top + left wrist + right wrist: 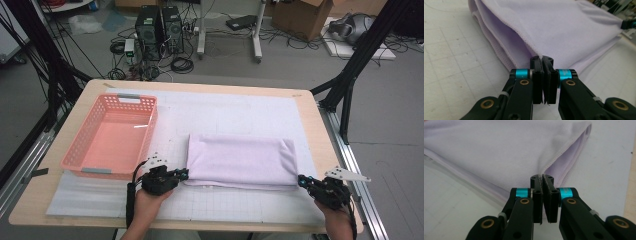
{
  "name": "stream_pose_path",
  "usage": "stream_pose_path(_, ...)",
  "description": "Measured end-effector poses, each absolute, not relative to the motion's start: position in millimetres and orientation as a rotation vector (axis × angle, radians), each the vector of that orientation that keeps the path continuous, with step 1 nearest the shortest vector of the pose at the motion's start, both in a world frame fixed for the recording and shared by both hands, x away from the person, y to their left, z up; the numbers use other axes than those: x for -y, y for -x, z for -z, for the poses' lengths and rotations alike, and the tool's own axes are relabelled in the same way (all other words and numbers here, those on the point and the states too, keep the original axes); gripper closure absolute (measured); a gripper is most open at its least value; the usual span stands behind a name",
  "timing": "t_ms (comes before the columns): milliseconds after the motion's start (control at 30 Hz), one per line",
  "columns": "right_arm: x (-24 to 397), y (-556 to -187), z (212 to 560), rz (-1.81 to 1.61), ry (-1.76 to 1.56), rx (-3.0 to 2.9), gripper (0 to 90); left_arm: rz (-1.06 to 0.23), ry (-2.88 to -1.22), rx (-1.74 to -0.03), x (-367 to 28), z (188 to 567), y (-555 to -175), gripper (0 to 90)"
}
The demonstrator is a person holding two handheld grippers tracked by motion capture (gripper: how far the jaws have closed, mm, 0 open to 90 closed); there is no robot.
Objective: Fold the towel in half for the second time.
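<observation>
A folded lilac towel (pixel 242 161) lies flat on the white gridded mat (pixel 225 112), long side across the table. My left gripper (pixel 186 173) sits at the towel's near left corner, and in the left gripper view its jaws are shut on the hemmed edge of the towel (pixel 554 30), gripper (pixel 542 58) pinching the fabric. At the near right corner my right gripper (pixel 301 181) is likewise shut on the towel's corner hem (pixel 506 152), with the gripper (pixel 542 177) clamping the top layer. Both corners rest low on the mat.
A pink plastic basket (pixel 80 145), with nothing in it, stands on the left of the mat, close beside my left hand. The wooden table edge (pixel 320 130) runs along the right. Black frame legs, computers and cables stand on the floor beyond the table.
</observation>
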State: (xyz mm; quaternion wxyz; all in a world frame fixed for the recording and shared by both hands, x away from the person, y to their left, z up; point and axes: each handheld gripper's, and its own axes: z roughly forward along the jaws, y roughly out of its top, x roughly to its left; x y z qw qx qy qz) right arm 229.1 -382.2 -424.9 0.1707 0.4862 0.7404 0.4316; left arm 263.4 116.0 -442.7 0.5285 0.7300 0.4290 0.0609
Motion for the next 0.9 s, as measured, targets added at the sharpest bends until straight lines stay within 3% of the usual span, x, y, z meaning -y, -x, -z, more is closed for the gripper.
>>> stream_pose_path(200, 385.1, -219.1, 424.9, -1.198, -1.413, -2.116, 84.7, -0.153, -1.772, -1.027, -120.2, 447.4, -253.7, 85.2)
stream_pose_path(267, 387.0, -219.9, 429.9, -1.156, -1.455, -2.103, 65.5, -0.174, -1.768, -1.055, -119.1, 448.0, -255.4, 67.0)
stream_pose_path(367, 388.8, -217.9, 424.4, -1.188, -1.429, -2.038, 64.1, -0.256, -1.757, -1.004, -117.7, 442.8, -254.5, 58.2)
stream_pose_path(600, 367.4, -230.9, 429.1, -1.186, -1.31, -2.088, 77.0, -0.244, -1.785, -1.0, -108.1, 447.8, -268.8, 68.2)
stream_pose_path(900, 372.9, -235.6, 443.3, -1.034, -1.326, -2.145, 78.6, -0.237, -1.873, -1.03, -107.7, 452.4, -264.0, 70.2)
